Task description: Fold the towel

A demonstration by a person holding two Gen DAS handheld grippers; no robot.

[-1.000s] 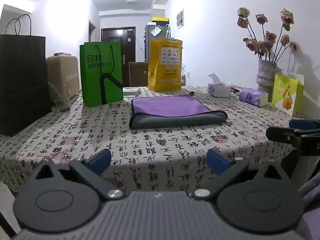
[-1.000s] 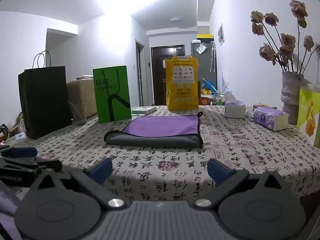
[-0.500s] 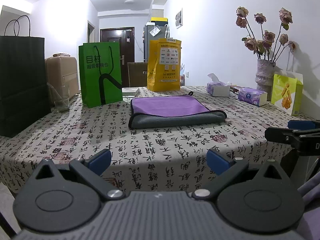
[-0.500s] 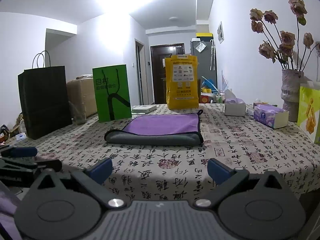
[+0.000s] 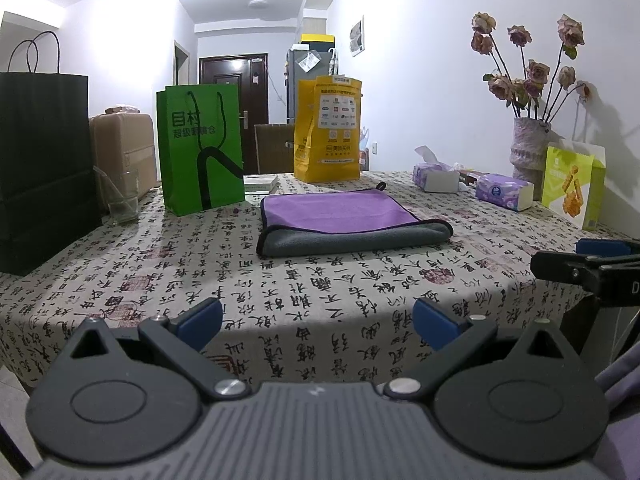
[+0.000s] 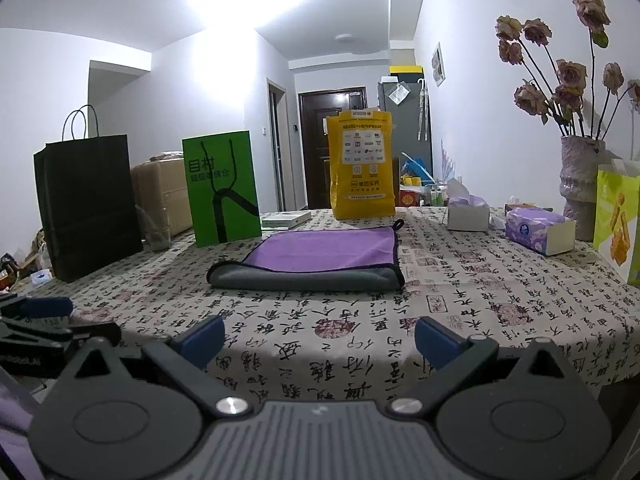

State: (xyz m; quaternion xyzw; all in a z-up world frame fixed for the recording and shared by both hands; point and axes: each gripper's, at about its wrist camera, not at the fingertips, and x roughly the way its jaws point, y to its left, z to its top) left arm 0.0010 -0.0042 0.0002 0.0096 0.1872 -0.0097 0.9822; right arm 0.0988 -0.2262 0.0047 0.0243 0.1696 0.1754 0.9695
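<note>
The table, covered by a white cloth printed with black Chinese calligraphy and red seals (image 5: 320, 280), stretched ahead of both pairs of fingers in a white-walled room with a dark wooden door (image 6: 320, 148) at the far end. The left gripper (image 5: 318, 318) hung at the near table edge with its blue-padded fingers (image 5: 200, 316) spread wide and nothing between them; the right gripper (image 6: 319, 334) was likewise spread and empty, its blue-padded fingers (image 6: 434, 340) over the cloth's hanging edge. The folded purple-and-grey microfibre towel (image 5: 348, 222) lay flat on the table well beyond the fingertips, straight ahead, its grey fold towards them.

Beyond the towel and left of the fingers stood a green paper bag with black cord handles (image 5: 200, 148), printed with "目村" above a smaller line too blurred to read. Further left stood a tall black paper bag (image 5: 44, 168). Straight ahead behind the towel stood a yellow paper bag (image 5: 327, 130) bearing a white panel of logos, unreadable. To the right of the fingers sat a purple-patterned tissue pack (image 5: 505, 191) and a pale textured vase of dried roses (image 5: 528, 148).
</note>
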